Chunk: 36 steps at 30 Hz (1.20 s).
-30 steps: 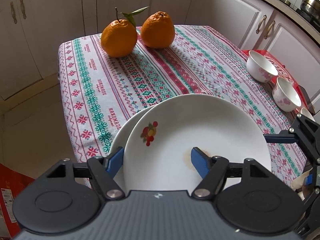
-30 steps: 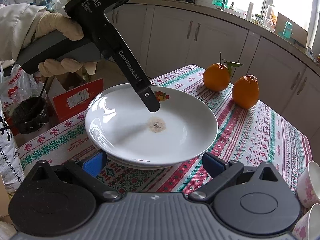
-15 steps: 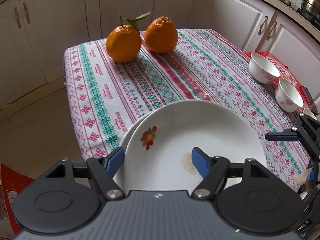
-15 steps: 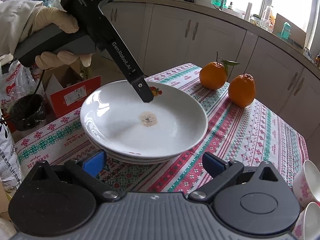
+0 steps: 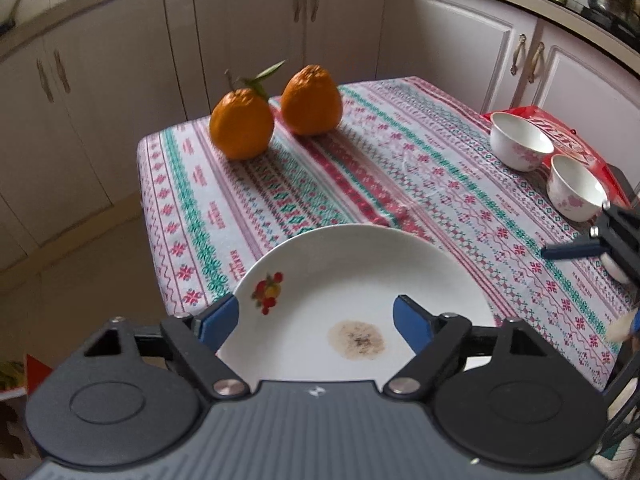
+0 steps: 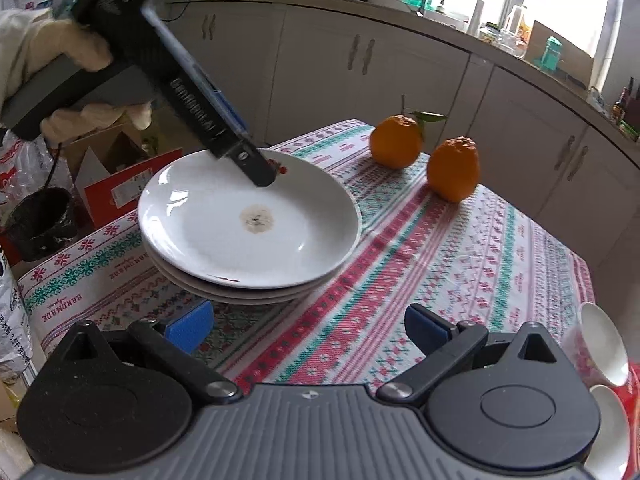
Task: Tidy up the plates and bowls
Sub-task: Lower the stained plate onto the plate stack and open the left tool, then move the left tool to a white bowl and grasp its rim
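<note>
A stack of white plates was seen near one corner of a table covered by a patterned tablecloth, on which the woven word "HANDMADE" could be read along the stripes; the top plate carried a small fruit motif near its rim and a brownish stain at its centre. White lettering on the left gripper's black body was too blurred to be read. Two small white bowls with pink flowers were placed on a red printed packet at the far edge, its lettering illegible. Two oranges were set side by side at the other end of the cloth. The left gripper was held in a gloved hand, angled steeply down over the plates; its jaws had just been opening, and the blue pads were seen apart on either side of the top plate's near rim, no longer pressed on it. The right gripper was pointed down at the cloth just beside the stack, its jaws spread wide with nothing gripped
</note>
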{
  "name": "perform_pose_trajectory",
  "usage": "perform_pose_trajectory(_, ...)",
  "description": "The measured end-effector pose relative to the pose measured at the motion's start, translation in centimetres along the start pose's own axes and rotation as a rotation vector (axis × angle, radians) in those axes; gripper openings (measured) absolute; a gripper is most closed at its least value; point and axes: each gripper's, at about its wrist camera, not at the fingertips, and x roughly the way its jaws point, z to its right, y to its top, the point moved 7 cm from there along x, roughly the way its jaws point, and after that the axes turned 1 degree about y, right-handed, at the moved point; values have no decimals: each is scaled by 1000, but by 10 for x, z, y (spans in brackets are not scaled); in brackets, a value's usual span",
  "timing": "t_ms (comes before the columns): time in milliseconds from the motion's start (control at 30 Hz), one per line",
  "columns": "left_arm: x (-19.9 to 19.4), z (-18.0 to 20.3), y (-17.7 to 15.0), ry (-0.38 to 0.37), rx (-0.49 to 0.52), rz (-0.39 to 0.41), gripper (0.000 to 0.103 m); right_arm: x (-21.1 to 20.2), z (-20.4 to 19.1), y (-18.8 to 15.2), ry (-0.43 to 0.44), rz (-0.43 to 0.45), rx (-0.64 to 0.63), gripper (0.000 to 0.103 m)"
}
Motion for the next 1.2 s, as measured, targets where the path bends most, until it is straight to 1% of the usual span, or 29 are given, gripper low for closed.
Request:
perform_pose_trajectory(67, -6, 11, -1, 32, 23, 25, 86, -6, 4, 0, -17, 4, 2, 103)
perform_pose_trajectory(167, -18, 29, -3, 59, 33, 88, 89, -15, 11, -4, -46, 5, 4, 103)
perform_pose_trajectory(267, -30, 48, -6, 61, 14, 137, 90, -25, 20, -11, -70, 2, 20, 103)
perform_pose_trajectory(367, -42, 67, -10, 46, -11, 188, 90, -39, 28, -17, -91, 12, 38, 103)
perform_pose_trajectory(533, -59, 97, -13, 75, -34, 268, 91, -66, 43, -33, -122, 30, 61, 103)
perform_pose_trajectory(600, -63, 110, -15, 78, -34, 288, 91, -77, 51, -40, -141, 37, 68, 103)
perform_pose_trajectory(700, -62, 132, -17, 76, -19, 291, 91, -96, 63, -54, -170, 48, 83, 103)
perform_pose_trajectory(867, -54, 174, -11, 35, 27, 288, 91, -129, 90, -87, -232, 58, 119, 103)
perform_pose_trajectory(967, -45, 202, -3, -12, 47, 276, 91, -148, 107, -111, -264, 59, 150, 103)
perform_pose_trajectory(1033, -40, 219, 3, -25, 59, 279, 91, -160, 117, -126, -276, 67, 168, 103)
perform_pose_trajectory(1200, -21, 265, 18, -98, 116, 258, 91, -175, 133, -162, -280, 59, 214, 103)
